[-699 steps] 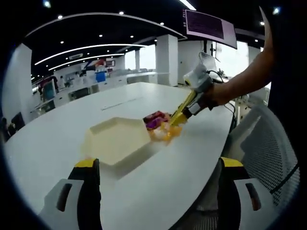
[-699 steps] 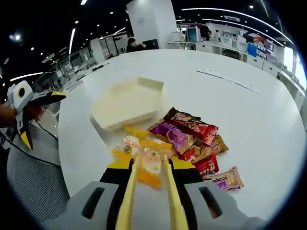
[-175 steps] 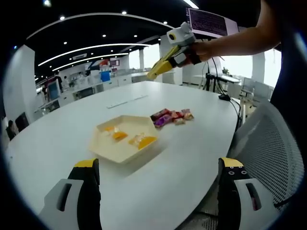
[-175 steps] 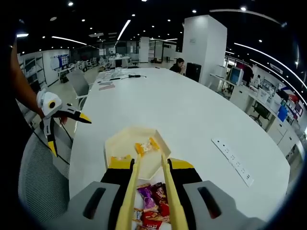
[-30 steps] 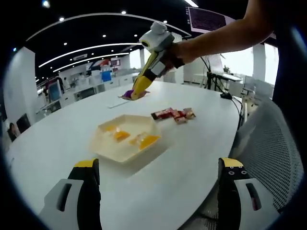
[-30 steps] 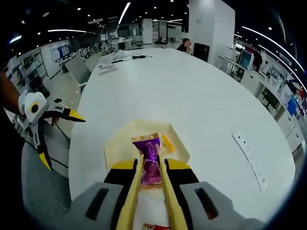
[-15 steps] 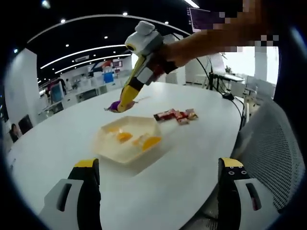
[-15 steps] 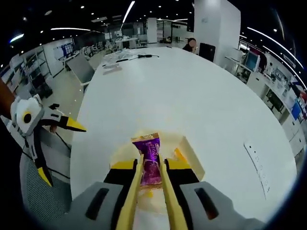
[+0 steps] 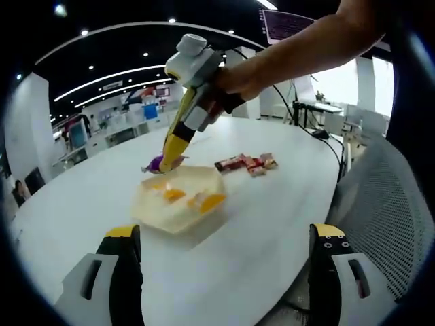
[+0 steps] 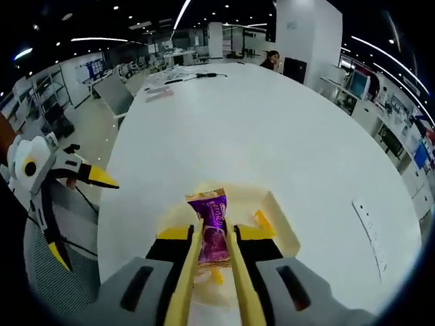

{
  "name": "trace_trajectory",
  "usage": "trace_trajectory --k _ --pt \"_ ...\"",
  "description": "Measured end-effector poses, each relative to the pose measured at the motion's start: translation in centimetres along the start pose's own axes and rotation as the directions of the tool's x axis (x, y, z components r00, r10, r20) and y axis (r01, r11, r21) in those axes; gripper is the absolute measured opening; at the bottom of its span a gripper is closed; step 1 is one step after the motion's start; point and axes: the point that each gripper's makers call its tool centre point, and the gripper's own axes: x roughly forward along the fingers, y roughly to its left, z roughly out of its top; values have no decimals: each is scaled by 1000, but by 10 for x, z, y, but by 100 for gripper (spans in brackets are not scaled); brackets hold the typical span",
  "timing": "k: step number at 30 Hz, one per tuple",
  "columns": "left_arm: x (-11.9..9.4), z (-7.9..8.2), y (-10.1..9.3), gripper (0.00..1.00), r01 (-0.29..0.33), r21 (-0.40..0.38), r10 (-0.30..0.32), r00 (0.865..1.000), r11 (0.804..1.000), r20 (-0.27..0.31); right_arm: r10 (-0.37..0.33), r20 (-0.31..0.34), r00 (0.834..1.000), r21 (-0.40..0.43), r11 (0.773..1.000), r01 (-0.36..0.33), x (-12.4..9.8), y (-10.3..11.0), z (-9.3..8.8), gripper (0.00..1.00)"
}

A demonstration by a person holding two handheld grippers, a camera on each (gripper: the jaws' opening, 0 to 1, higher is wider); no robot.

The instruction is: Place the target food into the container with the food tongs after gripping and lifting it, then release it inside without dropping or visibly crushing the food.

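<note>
In the right gripper view, the right gripper (image 10: 212, 248) rises from the bottom centre of the frame, its yellow tongs (image 10: 182, 285) closed on a purple candy wrapper (image 10: 211, 227) that stands upright between them. Just beyond and below the wrapper lies the pale hexagonal container (image 10: 282, 227), with orange candies (image 10: 263, 219) visible inside it near the right jaw. The container sits on a large white table (image 10: 272, 129) that stretches toward the top of the frame. At the left edge, the left gripper (image 10: 75, 210) shows with its yellow-tipped jaws spread wide apart, holding nothing. In the left gripper view, the left gripper's (image 9: 221, 272) own two jaws stand far apart at the bottom left and bottom right of the frame. At the centre, the container (image 9: 178, 212) rests on the table (image 9: 272, 204) with orange candies (image 9: 207, 200) in it. A hand (image 9: 231, 81) reaching in from the upper right holds the right gripper (image 9: 171, 155) slanting downward, and the purple wrapper (image 9: 158, 164) in its tips hangs just over the container's far left rim. A small pile of wrapped snacks (image 9: 246, 163) lies on the table to the right of the container, apart from it.
</note>
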Motion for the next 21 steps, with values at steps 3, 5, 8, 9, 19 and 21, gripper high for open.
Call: trace_trajectory --k 3,5,8,9,19,21 --pt "0 -1 0 100 -1 9 1 1000 1000 -4 0 -8 1000 -4 1000 0 1 1 -5 23" --pt "1 -1 0 100 0 18 0 1000 1000 -7 -4 -14 1000 -23 1000 3 1 0 -8 24" --pt "2 -2 -3 100 7 32 -7 1000 999 -14 -4 -13 1000 -17 1000 3 -1 -2 -11 24" --pt "2 -2 -3 100 8 36 -8 1000 999 -15 -5 -15 1000 -18 1000 4 -2 -3 -12 24" --pt "1 -2 0 100 -1 34 2 1000 999 -17 -24 28 999 -28 999 24 -28 -10 -1 24" --pt "1 -3 0 100 -2 29 3 1000 1000 -16 -25 38 999 -38 999 26 -33 -9 1 24"
